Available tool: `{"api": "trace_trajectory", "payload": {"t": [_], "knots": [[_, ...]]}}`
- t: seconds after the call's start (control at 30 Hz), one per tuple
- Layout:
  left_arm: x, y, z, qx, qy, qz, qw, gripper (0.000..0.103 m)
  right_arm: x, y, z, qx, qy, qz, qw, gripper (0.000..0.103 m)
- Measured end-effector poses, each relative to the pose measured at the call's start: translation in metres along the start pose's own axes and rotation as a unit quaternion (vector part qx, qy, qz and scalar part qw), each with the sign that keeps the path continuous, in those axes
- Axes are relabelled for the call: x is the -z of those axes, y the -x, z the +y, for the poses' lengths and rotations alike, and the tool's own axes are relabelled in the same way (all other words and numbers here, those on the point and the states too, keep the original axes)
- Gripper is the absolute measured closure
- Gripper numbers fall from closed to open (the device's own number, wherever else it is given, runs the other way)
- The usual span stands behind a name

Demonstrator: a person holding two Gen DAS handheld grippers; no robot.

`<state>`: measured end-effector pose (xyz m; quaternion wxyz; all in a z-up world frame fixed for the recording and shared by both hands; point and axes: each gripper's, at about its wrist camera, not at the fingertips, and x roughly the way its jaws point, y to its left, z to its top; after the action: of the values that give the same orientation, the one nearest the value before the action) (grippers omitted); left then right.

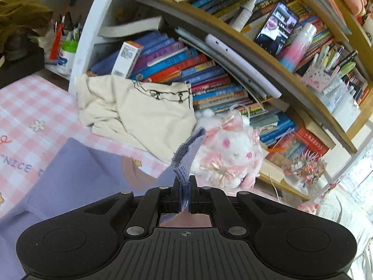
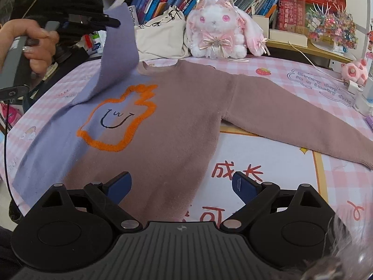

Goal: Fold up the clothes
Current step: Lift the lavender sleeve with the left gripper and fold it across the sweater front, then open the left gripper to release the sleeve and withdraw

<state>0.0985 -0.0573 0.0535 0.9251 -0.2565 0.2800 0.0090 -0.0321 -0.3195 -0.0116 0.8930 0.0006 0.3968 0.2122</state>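
Observation:
A sweater (image 2: 177, 116), lilac on its left side and dusty pink on its right, lies flat on the pink checked table cover (image 2: 279, 163), with an orange outline and a smiling face on its chest. My left gripper (image 1: 185, 186) is shut on the cuff of the lilac sleeve (image 1: 186, 154). In the right wrist view that gripper (image 2: 114, 22), held by a hand (image 2: 35, 39), lifts the lilac sleeve (image 2: 119, 53) above the sweater's left shoulder. My right gripper (image 2: 181, 184) stands open over the sweater's lower hem, nothing between its fingers. The pink sleeve (image 2: 298, 121) stretches out to the right.
A cream garment (image 2: 160, 37) is heaped at the back of the table beside a white and pink plush rabbit (image 2: 219, 32). Shelves full of books (image 1: 186, 70) stand behind them. A small pink plush toy (image 2: 354, 72) and a white charger sit at the right edge.

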Motion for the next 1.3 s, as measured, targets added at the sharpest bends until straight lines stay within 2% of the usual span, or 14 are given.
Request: {"api": "trace_trajectory", "payload": {"t": [0.17,0.27,0.33,0.4,0.5,0.57,0.6,0.63,0.73,0.87,1.03,1.13,1.3], "knots": [[0.002,0.003,0.003,-0.006,0.005,-0.016,0.9998,0.1,0.001,-0.001,-0.005,0.006,-0.004,0.003,1.0,0.009],[0.004,0.009,0.006,0.003,0.029,-0.029,0.9992,0.1,0.001,-0.002,-0.01,0.008,-0.01,0.003,1.0,0.01],[0.006,0.003,0.004,0.006,0.027,-0.014,0.9995,0.099,0.0,-0.003,-0.012,0.008,-0.014,0.003,1.0,0.01],[0.007,-0.008,-0.001,0.001,0.024,0.024,0.9994,0.09,0.0,-0.003,-0.012,0.007,-0.016,0.004,1.0,0.01],[0.006,-0.013,-0.007,0.007,0.029,0.062,0.9976,0.067,0.0,-0.004,-0.01,0.0,-0.014,0.006,1.0,0.01],[0.003,0.003,-0.01,0.016,0.015,0.036,0.9991,0.048,0.001,-0.005,-0.008,-0.006,-0.014,0.009,1.0,0.01],[0.002,0.013,-0.01,0.016,0.002,0.02,0.9997,0.034,0.002,-0.005,-0.007,-0.009,-0.015,0.011,1.0,0.01],[0.002,0.023,-0.01,0.011,-0.015,0.006,0.9998,0.03,0.003,-0.006,-0.006,-0.013,-0.017,0.013,1.0,0.01],[0.007,0.05,-0.005,-0.031,-0.078,-0.011,0.9964,0.027,0.006,-0.008,-0.003,-0.017,-0.022,0.018,0.999,0.01],[0.037,0.081,0.023,-0.126,-0.165,0.005,0.9783,0.023,0.008,-0.008,0.004,-0.012,-0.027,0.017,0.999,0.01],[0.079,0.103,0.073,-0.213,-0.191,0.058,0.9563,0.021,0.014,-0.005,0.017,0.005,-0.04,0.016,0.999,0.011],[0.092,0.116,0.099,-0.222,-0.185,0.066,0.955,0.021,0.02,-0.002,0.029,0.024,-0.039,0.018,0.999,0.011],[0.099,0.137,0.129,-0.212,-0.158,0.064,0.9624,0.02,0.03,0.006,0.047,0.063,-0.05,0.024,0.996,0.018]]}}
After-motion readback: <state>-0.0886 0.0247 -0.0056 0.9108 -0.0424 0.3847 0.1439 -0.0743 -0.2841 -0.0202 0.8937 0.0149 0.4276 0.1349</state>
